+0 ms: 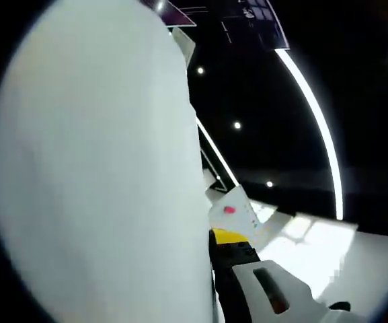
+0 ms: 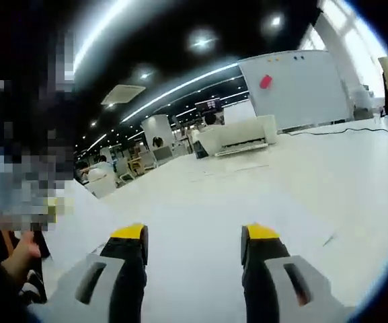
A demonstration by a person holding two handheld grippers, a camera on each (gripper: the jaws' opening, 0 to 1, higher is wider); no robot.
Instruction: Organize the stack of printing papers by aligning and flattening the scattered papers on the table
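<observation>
A big white sheet of printing paper (image 1: 99, 175) stands upright right in front of the left gripper view and covers its left half. My left gripper (image 1: 210, 245) is shut on the paper's edge. One black jaw with a yellow tip (image 1: 228, 237) presses against the sheet, and the other jaw is hidden behind it. In the right gripper view my right gripper (image 2: 195, 235) is open, its two yellow-tipped jaws wide apart with nothing between them, over a bare white table top (image 2: 247, 182).
A whiteboard with a red mark (image 2: 294, 84) and a white sofa (image 2: 237, 138) stand at the far side of the room. A person's hand (image 2: 19, 259) is at the lower left. Dark ceiling with light strips (image 1: 315, 114) is above.
</observation>
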